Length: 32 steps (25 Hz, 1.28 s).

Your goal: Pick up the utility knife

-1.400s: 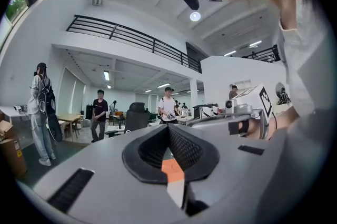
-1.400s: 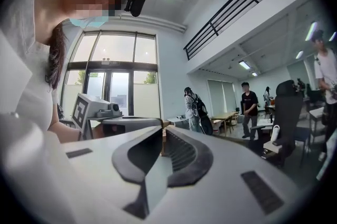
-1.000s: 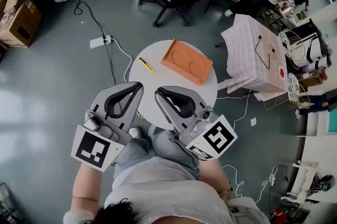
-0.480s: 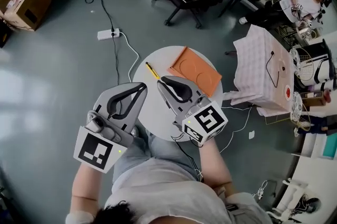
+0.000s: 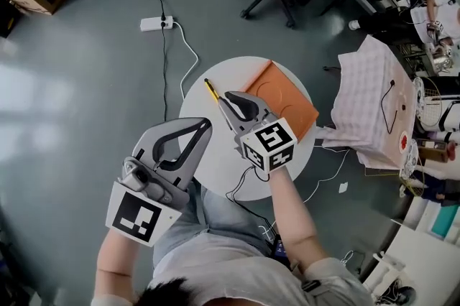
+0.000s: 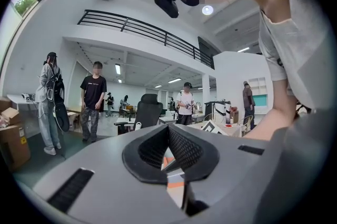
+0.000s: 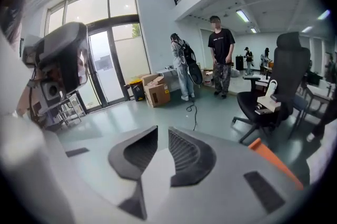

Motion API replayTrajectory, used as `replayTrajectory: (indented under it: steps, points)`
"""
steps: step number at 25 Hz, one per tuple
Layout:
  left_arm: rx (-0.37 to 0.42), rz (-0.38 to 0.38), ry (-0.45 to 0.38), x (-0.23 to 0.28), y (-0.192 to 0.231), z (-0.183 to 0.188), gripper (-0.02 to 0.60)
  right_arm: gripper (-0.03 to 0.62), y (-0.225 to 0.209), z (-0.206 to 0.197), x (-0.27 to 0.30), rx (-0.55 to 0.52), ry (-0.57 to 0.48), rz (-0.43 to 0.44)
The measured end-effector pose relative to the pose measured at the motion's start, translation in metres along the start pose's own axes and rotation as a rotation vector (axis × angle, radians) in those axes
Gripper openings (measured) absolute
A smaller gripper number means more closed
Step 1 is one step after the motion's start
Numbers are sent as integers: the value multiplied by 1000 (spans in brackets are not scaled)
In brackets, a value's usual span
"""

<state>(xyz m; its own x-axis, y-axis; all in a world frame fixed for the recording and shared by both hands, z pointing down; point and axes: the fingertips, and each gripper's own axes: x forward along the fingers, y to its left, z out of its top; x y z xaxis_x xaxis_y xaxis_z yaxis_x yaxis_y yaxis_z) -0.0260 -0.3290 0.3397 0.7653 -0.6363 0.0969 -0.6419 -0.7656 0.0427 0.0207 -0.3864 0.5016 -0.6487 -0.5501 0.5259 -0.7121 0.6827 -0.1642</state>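
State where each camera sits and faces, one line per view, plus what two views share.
Head view: on the person's head, steeply down at round table, utility knife, left gripper, right gripper; forearms and lap show.
Left gripper view: on the left gripper, facing across the hall; the person's arm and torso at right.
Right gripper view: on the right gripper, facing glass doors and an office chair; its jaws show.
Shared: head and right gripper views both show orange tray and chair.

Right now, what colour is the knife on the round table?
The knife is yellow; head view shows it best.
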Motion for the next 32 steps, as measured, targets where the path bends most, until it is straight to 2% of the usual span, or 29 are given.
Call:
replayTrajectory:
  steps: [8, 13, 32]
  points:
    - [-11, -14, 29, 13, -5, -35, 11, 77, -13, -55, 38, 21, 109, 2]
    - [-33, -12, 45, 11, -5, -51, 11, 84, -21, -80, 53, 35, 159, -38]
    - [-74, 14, 54, 2, 4, -69, 11, 89, -38, -134, 85, 28, 367, -127]
